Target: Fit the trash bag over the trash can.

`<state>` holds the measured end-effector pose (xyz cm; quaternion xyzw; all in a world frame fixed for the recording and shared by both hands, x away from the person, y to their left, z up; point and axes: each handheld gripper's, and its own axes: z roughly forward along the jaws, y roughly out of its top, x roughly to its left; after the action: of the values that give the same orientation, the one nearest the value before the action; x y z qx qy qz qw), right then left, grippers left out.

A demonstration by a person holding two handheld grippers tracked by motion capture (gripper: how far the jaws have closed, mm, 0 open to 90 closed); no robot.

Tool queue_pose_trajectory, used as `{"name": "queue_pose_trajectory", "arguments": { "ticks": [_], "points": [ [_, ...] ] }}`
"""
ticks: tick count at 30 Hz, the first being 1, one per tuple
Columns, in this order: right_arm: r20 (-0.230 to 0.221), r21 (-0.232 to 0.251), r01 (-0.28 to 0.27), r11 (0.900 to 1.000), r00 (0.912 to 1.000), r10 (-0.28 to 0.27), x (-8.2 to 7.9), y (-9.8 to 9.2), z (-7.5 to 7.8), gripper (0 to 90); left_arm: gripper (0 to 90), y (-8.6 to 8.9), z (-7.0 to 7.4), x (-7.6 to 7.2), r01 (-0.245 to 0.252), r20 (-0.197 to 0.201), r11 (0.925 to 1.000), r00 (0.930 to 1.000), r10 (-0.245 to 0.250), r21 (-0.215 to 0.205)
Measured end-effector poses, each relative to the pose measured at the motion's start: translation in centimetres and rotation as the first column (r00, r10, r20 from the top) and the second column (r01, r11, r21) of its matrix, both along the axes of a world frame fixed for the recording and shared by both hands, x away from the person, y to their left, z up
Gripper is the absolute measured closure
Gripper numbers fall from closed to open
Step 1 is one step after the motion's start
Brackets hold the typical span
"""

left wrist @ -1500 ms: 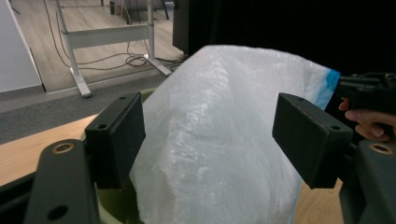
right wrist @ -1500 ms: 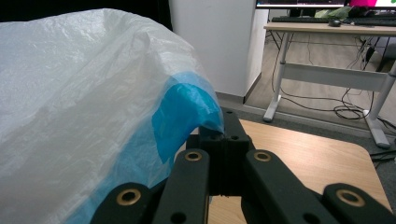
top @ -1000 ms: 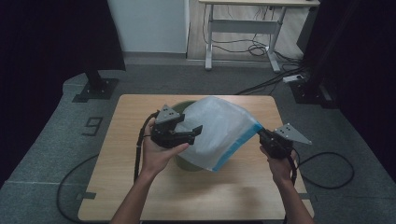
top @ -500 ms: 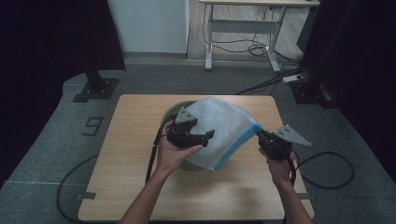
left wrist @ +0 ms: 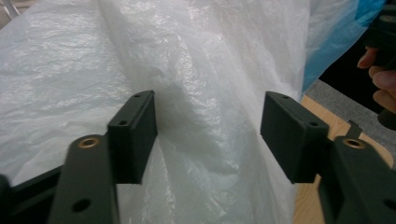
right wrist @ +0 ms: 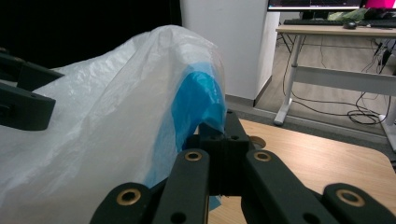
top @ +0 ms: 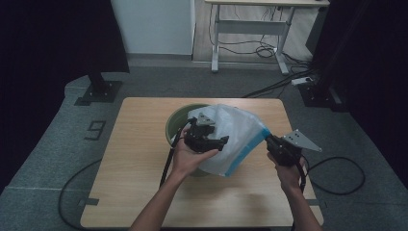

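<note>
While a pale wooden worktop (top: 130,159) with rounded corners stands on grey speckled carpet, a person's two forearms reach in over its near edge. Black curtains flank the room on both sides, a white wall panel closes the back, and beyond it a white-legged desk (top: 250,29) stands over a tangle of cables (more black cable loops across the floor beside the worktop).

At the worktop's centre sits a round olive-green bin (top: 177,126), its rim partly draped by a thin, crinkled, translucent white plastic bag (top: 235,132) with a blue band along its edge. The bag is stretched between the two tools, above and just right of the bin.

The left gripper (left wrist: 208,135) has its flat black pads spread on either side of a raised fold of the film; the jaws have just been closing, but the pads are not pressing on it. The right gripper (right wrist: 219,140) is clenched on the bag's blue edge, holding it taut off the worktop.
</note>
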<state>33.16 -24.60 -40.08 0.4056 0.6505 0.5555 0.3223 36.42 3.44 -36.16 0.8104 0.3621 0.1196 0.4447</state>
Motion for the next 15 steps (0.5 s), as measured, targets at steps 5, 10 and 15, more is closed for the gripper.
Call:
{"name": "queue_pose_trajectory", "arguments": {
  "ticks": [5, 10, 15],
  "points": [
    [-0.002, 0.011, 0.009, 1.000, 1.0000, -0.009, -0.06, -0.47, -0.01, 88.3, 42.1, 0.12, -0.56, 0.12, 0.015, -0.029, 0.9999, 0.9995, -0.015, -0.003],
    [-0.002, 0.014, 0.014, 1.000, 0.9999, -0.014, -0.07, -0.65, 0.00, 88.4, 48.9, 0.15, -0.83, 0.07, 0.039, -0.044, 0.9990, 0.9982, -0.040, -0.021],
    [-0.002, 0.014, 0.014, 1.000, 0.9999, -0.014, -0.11, -0.67, 0.00, 88.4, 59.7, 0.23, -0.89, -0.13, 0.077, -0.046, 0.9962, 0.9958, -0.079, -0.042]
  ]
}}
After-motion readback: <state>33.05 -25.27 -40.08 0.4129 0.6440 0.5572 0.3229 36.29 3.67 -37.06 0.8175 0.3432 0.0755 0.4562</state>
